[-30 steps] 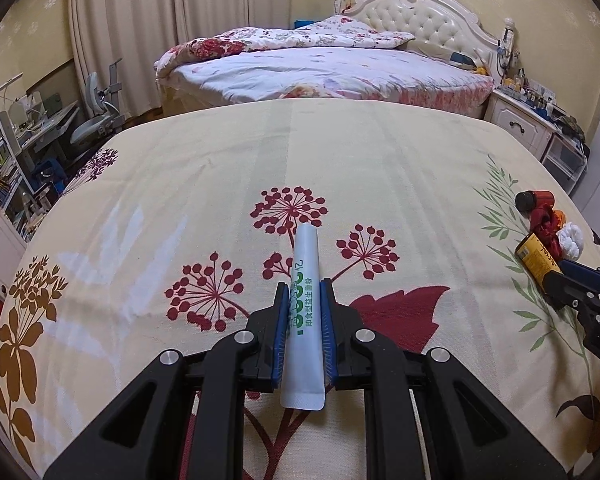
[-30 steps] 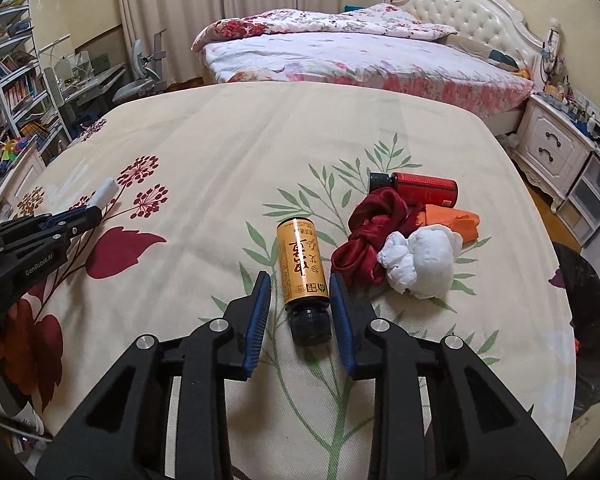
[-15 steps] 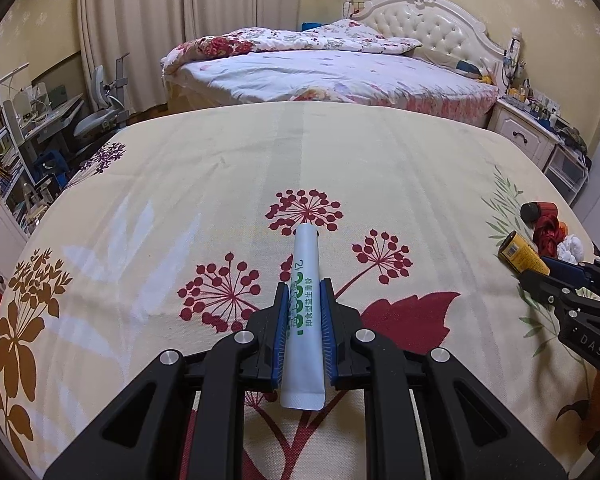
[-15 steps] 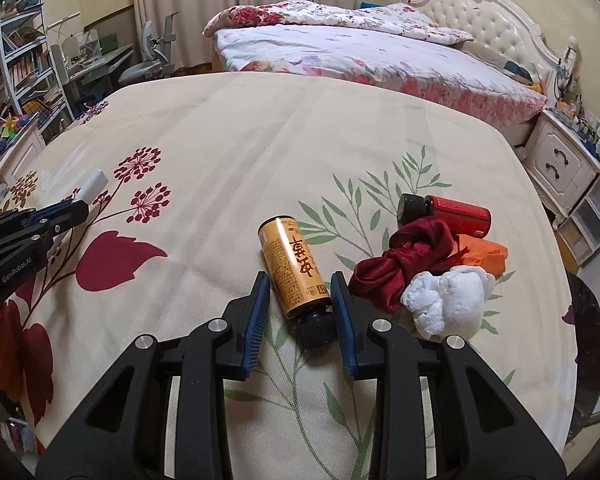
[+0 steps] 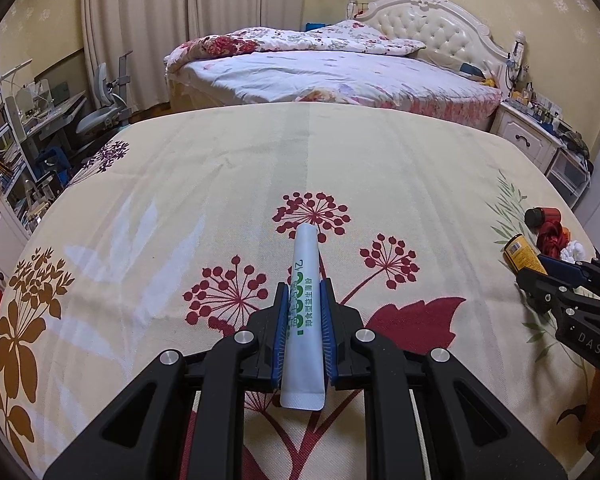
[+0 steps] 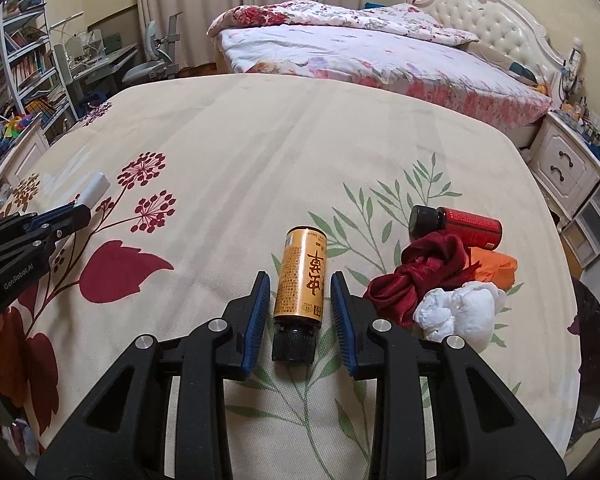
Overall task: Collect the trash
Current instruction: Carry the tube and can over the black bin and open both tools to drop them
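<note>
A white tube [image 5: 305, 264] with green print sticks forward out of my left gripper [image 5: 304, 285], which is shut on it above the flowered tablecloth [image 5: 228, 184]. My right gripper [image 6: 300, 278] is shut on a gold bottle [image 6: 302, 256] with a black cap, which points cap-first toward the camera between the blue pads [image 6: 260, 312]. Just right of it lie a red bottle [image 6: 466, 226], a dark red cloth [image 6: 424, 268], an orange piece [image 6: 496, 266] and a white paper wad [image 6: 460, 312]. The right wrist view shows the left gripper [image 6: 76, 210] at the far left.
The cloth-covered table [image 6: 284, 140] ends in a curved far edge. Beyond it stands a bed [image 5: 340, 76]. A desk, chair and shelves [image 6: 24, 64] are on the left and a white nightstand [image 6: 568, 164] on the right. A dark round object [image 6: 592, 352] sits past the table's right edge.
The gold bottle has drawn away to the left from the red cloth together with my right gripper, and now lies straight between its jaws. My left gripper has kept the tube and hardly moved.
</note>
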The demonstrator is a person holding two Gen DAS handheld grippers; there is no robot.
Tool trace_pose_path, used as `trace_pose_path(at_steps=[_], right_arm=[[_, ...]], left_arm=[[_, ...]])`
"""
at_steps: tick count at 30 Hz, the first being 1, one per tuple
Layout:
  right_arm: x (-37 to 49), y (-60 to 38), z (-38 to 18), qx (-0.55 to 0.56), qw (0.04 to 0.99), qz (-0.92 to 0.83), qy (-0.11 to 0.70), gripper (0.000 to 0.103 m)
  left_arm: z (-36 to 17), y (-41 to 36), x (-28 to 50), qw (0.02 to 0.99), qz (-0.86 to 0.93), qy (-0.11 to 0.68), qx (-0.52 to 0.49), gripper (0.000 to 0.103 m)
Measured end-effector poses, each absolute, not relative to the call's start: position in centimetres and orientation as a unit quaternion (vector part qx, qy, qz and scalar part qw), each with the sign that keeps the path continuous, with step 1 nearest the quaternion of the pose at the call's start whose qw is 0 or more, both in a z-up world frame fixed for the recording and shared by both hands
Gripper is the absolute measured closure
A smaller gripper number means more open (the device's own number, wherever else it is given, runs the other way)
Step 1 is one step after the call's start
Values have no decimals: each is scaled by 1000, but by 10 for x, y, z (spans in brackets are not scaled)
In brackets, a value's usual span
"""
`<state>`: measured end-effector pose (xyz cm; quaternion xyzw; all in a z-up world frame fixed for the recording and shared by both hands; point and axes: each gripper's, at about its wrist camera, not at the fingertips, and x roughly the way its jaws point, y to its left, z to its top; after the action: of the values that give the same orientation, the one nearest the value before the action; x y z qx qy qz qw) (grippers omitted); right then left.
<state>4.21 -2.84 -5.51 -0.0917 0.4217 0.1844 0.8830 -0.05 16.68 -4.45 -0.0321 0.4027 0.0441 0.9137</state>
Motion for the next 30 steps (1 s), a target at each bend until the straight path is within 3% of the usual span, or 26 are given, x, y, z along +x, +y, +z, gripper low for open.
trace_pose_path(at_steps=[2,18,30], right_arm=[[43,-26,-57,-94,881,186,424,80],[27,-49,-36,-73,907,171,377,80],[21,-103,-24,-45,928,114,351,80]], left_arm=[[-44,168,0,914,44,402,-35,86],[-38,162,-3,919,38,390,-37,86],[-18,109,4,932,-3,362,-28,86]])
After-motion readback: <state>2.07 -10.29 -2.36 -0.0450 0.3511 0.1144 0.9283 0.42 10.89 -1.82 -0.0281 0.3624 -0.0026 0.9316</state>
